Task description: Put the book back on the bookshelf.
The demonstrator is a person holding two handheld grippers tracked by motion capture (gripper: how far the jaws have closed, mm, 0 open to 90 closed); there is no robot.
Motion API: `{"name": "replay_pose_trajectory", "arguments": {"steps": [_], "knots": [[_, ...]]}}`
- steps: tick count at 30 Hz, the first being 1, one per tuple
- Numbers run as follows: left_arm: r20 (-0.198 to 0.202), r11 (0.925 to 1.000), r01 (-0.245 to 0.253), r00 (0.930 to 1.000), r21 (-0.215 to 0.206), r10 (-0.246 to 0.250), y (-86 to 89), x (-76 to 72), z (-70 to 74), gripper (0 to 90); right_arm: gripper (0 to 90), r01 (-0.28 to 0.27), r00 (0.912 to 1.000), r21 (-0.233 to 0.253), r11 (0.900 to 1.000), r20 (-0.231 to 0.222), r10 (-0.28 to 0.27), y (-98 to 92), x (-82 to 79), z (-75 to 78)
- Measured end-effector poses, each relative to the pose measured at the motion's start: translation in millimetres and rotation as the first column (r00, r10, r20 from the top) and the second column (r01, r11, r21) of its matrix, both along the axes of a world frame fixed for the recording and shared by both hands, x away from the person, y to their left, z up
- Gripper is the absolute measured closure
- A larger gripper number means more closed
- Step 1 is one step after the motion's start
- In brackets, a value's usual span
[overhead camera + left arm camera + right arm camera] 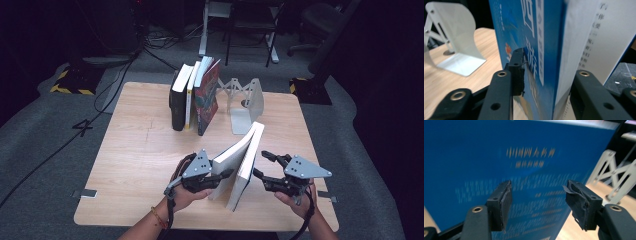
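The blue book [241,167] stands on its lower edge at the near middle of the bench [135,155], leaning a little, well apart from the row of books [195,95] and the white bookend [247,107] at the far side. The left gripper [220,176] has its jaws closed across the book's spine end, cover on one side and pages on the other, as the left gripper view shows. The right gripper [261,165] sits just beside the back cover with its jaws spread wide, holding nothing.

The work looks like carrying the book to the row. To do it well, the left grip should stay firm and low, while the right gripper steadies the cover flat so the pages do not fan open.
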State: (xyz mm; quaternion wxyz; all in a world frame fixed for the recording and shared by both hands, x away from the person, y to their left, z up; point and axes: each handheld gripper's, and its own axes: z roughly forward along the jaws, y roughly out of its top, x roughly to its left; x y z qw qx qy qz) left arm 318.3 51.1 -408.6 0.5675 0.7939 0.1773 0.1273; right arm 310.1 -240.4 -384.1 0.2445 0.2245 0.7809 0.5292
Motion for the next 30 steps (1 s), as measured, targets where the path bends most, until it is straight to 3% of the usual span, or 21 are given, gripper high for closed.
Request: {"name": "replay_pose_trajectory", "arguments": {"steps": [7, 11, 16, 19, 26, 30], "knots": [[-0.01, 0.9978, -0.002, 0.9999, 0.066, 0.002, 12.4, -13.2, -8.7, 58.6, 36.4, -0.018, 0.9989, -0.073, 0.997, -0.044, 0.015, 5.0, -0.9, -24.0], [-0.001, 0.9908, -0.001, 1.0, 0.135, 0.001, 16.2, -21.0, -18.3, 57.6, 36.3, -0.02, 0.9984, -0.078, 0.997, -0.054, 0.016, 7.4, 0.3, -31.5], [-0.01, 0.9808, 0.025, 0.9997, 0.194, -0.023, 15.9, -26.8, -29.3, 56.4, 36.3, -0.026, 0.9967, -0.086, 0.996, -0.079, 0.019, 8.9, 1.6, -41.2], [-0.023, 0.9752, 0.037, 0.9992, 0.218, -0.032, 12.8, -31.0, -36.9, 53.9, 36.3, -0.033, 0.9961, -0.119, 0.992, -0.085, 0.022, 10.2, 1.9, -49.5], [-0.035, 0.9748, 0.05, 0.9985, 0.218, -0.043, 4.3, -39.6, -45.9, 43.5, 36.0, -0.052, 0.9919, -0.178, 0.983, -0.124, 0.03, 17.3, 6.0, -70.1], [-0.051, 0.9739, 0.037, 0.9983, 0.224, -0.026, -2.5, -42.7, -50.4, 34.7, 36.6, -0.055, 0.9906, -0.177, 0.983, -0.133, 0.032, 20.4, 7.9, -74.8]]}}
